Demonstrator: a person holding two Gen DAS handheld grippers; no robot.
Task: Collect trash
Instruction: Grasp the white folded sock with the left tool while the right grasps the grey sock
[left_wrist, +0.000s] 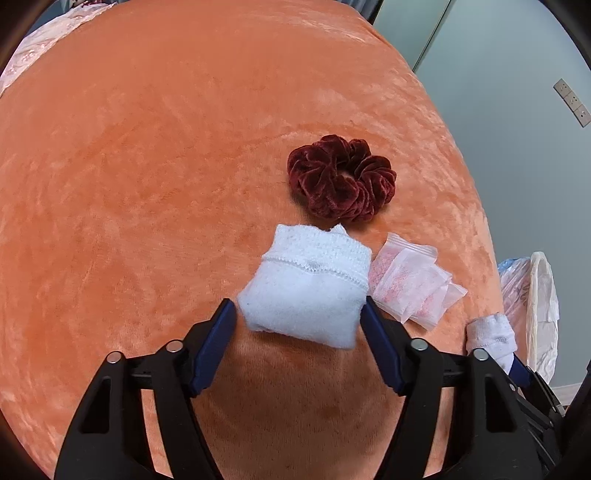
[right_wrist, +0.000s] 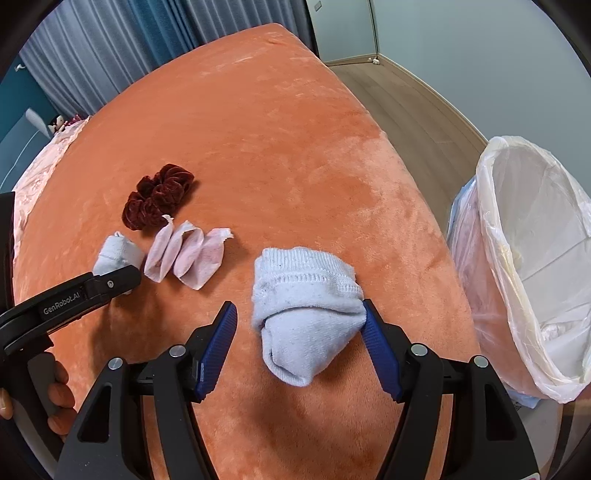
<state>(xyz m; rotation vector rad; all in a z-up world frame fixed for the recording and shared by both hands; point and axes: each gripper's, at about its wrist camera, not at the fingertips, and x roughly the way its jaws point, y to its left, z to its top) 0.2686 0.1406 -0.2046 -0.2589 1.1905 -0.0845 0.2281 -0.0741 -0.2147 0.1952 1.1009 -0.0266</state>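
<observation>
Two handheld grippers straddle rolled white socks on an orange-blanketed bed (right_wrist: 280, 122): left gripper (left_wrist: 298, 317) open, sock (left_wrist: 306, 288) between its pads; right gripper (right_wrist: 300, 315) open, one pad touching its sock (right_wrist: 303, 306) near the bed's right edge, beside the lined bin (right_wrist: 535, 266).

In the right wrist view the left gripper's black frame (right_wrist: 74, 291) hid the near end of one rolled white sock (right_wrist: 116, 254). The bin liner (right_wrist: 517, 236) ran off the right edge, its contents too dim to tell. In the left wrist view, a gripper frame covered the second sock's (left_wrist: 489, 334) lower part.
</observation>
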